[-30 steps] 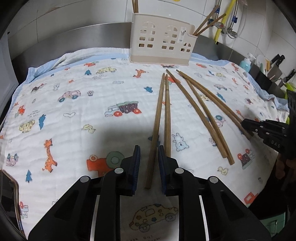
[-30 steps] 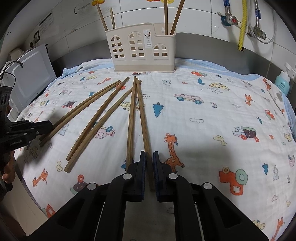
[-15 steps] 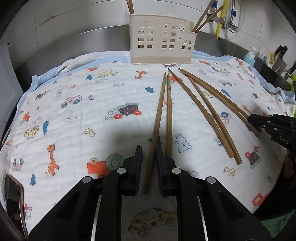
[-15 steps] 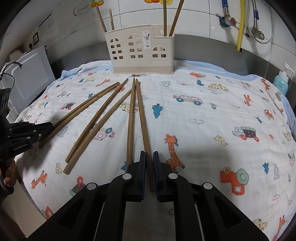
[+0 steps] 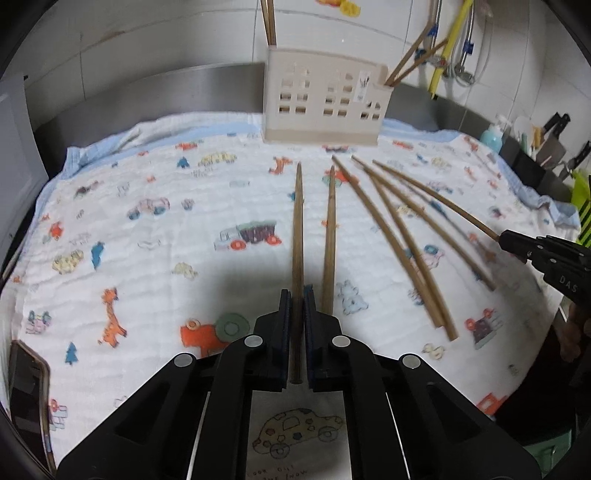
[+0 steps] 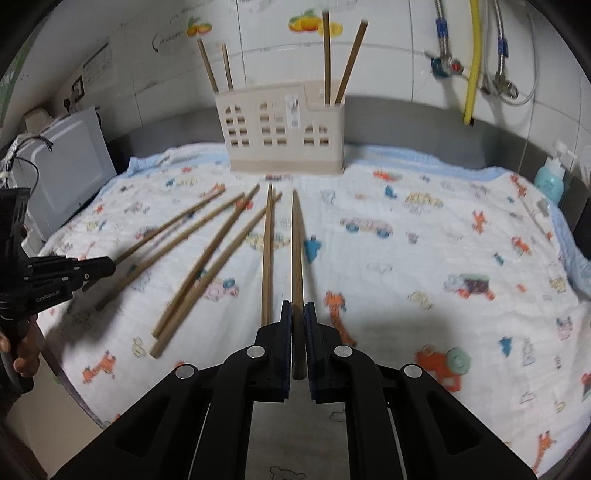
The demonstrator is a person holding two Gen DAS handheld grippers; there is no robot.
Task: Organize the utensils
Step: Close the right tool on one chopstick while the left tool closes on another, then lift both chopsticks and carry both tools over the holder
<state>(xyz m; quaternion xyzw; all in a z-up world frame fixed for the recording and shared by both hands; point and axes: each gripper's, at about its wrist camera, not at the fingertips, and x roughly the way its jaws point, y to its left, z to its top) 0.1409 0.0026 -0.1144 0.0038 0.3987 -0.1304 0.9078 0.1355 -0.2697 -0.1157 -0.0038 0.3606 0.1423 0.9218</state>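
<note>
On a kitchen counter draped in a cartoon-print cloth, the left gripper, jaws just closed, is clamping one wooden chopstick, while the right gripper is pinching another chopstick. More chopsticks are lying before the beige utensil holder.

The lower ends of the chopsticks standing in the utensil holder are hidden behind its wall. In the left wrist view the pair at its left end is cut off by the top edge. A dark flat object at the lower left is cropped by the lens rim, its kind unclear. The loose chopsticks on the cloth are motion-blurred. Knife handles at the far right are too small to make out.
</note>
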